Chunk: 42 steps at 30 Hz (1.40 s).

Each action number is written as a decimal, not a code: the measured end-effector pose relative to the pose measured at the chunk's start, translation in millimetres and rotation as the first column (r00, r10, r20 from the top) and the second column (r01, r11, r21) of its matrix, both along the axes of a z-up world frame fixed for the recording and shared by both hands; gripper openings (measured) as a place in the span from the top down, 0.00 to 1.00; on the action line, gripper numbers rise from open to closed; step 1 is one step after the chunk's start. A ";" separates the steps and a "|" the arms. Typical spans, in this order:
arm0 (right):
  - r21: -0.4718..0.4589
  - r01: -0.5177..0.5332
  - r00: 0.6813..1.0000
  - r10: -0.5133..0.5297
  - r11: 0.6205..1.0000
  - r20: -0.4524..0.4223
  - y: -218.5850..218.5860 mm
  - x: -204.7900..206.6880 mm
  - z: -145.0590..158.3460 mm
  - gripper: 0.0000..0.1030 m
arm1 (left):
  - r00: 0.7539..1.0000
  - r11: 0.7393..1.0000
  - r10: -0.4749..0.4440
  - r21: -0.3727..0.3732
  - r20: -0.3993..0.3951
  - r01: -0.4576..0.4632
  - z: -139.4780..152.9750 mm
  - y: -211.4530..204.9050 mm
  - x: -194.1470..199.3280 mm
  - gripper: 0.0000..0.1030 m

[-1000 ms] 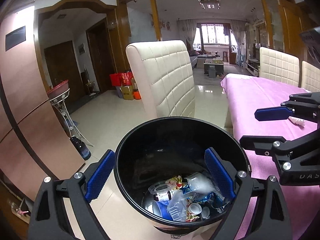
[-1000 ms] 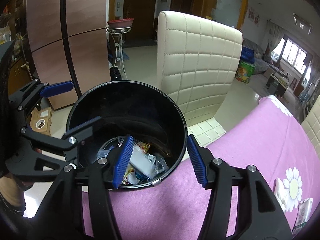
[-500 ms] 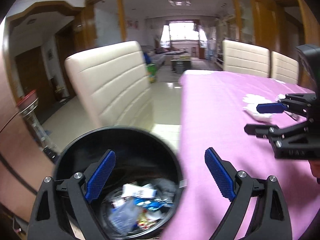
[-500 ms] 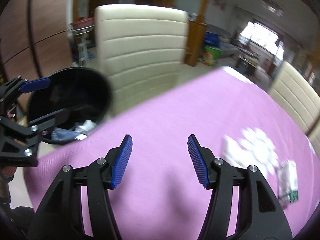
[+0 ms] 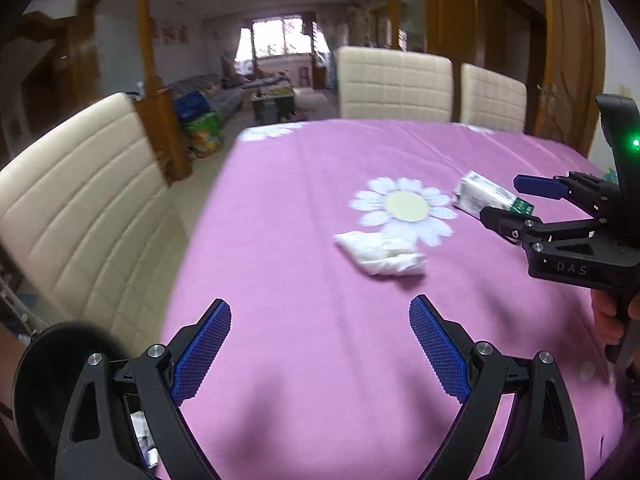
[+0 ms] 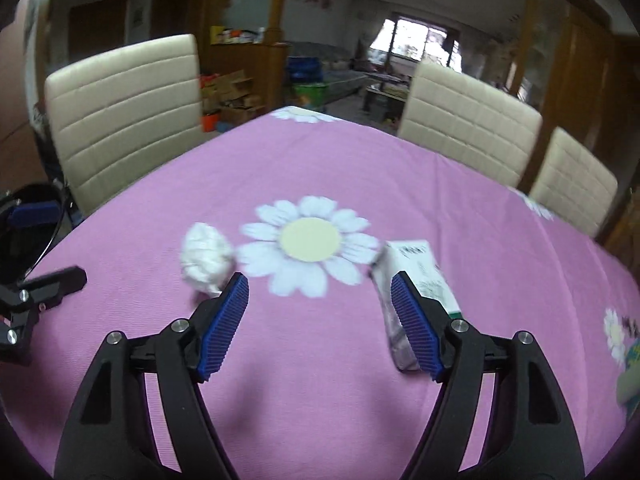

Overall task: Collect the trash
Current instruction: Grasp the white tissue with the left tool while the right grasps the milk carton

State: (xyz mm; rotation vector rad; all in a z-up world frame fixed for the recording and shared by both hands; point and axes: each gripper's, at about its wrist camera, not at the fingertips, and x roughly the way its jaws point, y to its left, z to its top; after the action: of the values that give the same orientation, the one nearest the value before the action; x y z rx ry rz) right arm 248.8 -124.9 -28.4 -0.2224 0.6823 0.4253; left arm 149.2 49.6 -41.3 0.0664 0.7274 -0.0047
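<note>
A crumpled white tissue point(image 5: 380, 254) lies on the pink tablecloth point(image 5: 304, 208) by a printed daisy; it also shows in the right wrist view point(image 6: 206, 258). A white and green carton point(image 5: 486, 200) lies on its side right of the daisy, also in the right wrist view point(image 6: 414, 276). My left gripper point(image 5: 320, 352) is open and empty, short of the tissue. My right gripper point(image 6: 320, 326) is open and empty, its right finger over the carton's near end; it also shows in the left wrist view point(image 5: 516, 202). The black trash bin point(image 5: 48, 380) with trash inside sits at the table's left edge.
Cream padded chairs stand along the left side point(image 5: 76, 216) and the far end point(image 5: 394, 84) of the table. In the right wrist view the bin point(image 6: 28, 224) is at far left and more chairs point(image 6: 468, 132) stand behind the table.
Both grippers have swung right, from over the trash bin to over the tablecloth. The tissue and carton have come into view ahead. Both stay open.
</note>
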 end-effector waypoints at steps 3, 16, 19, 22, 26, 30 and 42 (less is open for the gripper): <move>-0.021 0.049 0.999 -0.050 0.999 -0.010 -13.5 11.5 -9.1 0.28 | 1.000 0.999 -0.026 0.047 -0.015 0.026 -2.9 -23.6 15.9 0.14; -0.008 0.145 0.989 -0.145 0.989 0.000 -36.7 27.6 -9.1 0.24 | 0.998 0.992 -0.025 0.121 -0.065 0.033 -12.4 -63.7 63.5 0.14; -0.005 0.160 0.987 -0.160 0.987 -0.014 -39.9 32.9 -12.1 0.24 | 0.997 0.992 -0.014 0.123 -0.082 0.024 -17.3 -65.7 74.0 0.14; -0.008 0.174 0.984 -0.174 0.985 -0.024 -42.1 37.4 -15.4 0.24 | 0.996 0.991 -0.001 0.130 -0.088 0.013 -21.7 -66.1 81.1 0.14; -0.001 0.190 0.980 -0.190 0.982 -0.053 -45.0 44.7 -20.1 0.24 | 0.994 0.994 0.029 0.103 -0.107 -0.018 -29.7 -58.8 89.2 0.14; 0.002 0.201 0.977 -0.200 0.980 -0.074 -45.8 49.0 -23.8 0.24 | 0.988 0.997 0.051 0.064 -0.146 -0.042 -37.5 -50.2 96.7 0.14; -0.023 0.208 0.973 -0.209 0.978 -0.100 -41.5 52.3 -31.7 0.24 | 0.982 0.998 0.057 0.020 -0.179 -0.054 -47.2 -42.2 100.7 0.14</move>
State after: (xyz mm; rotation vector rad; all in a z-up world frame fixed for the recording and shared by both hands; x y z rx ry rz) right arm 301.1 -166.4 -60.1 -0.1398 0.7999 0.2322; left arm 249.9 7.4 -88.6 0.0601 0.9101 0.0487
